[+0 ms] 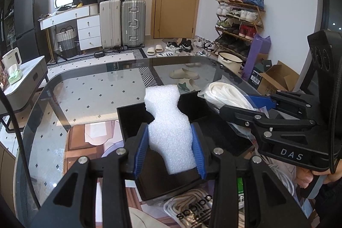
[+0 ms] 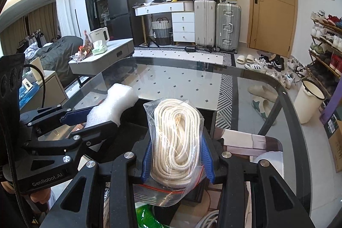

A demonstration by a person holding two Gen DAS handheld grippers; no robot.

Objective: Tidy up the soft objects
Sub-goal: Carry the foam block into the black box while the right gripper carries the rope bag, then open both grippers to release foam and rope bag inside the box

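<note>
Left gripper (image 1: 171,149) clamping white foam piece (image 1: 168,121), long axis running away along the fingers, above black box (image 1: 128,119). Right gripper (image 2: 177,155) pinching bagged rope coil (image 2: 177,138), lengthwise forward, over glass table (image 2: 245,104).

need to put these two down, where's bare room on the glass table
Free: the glass table beyond the black box, out to its curved far edge, and the strip to that box's left. Crowded: the near edge, with bagged laces, cord and packets under both hand-held grippers, left on the foam piece, right on the bagged rope.
</note>
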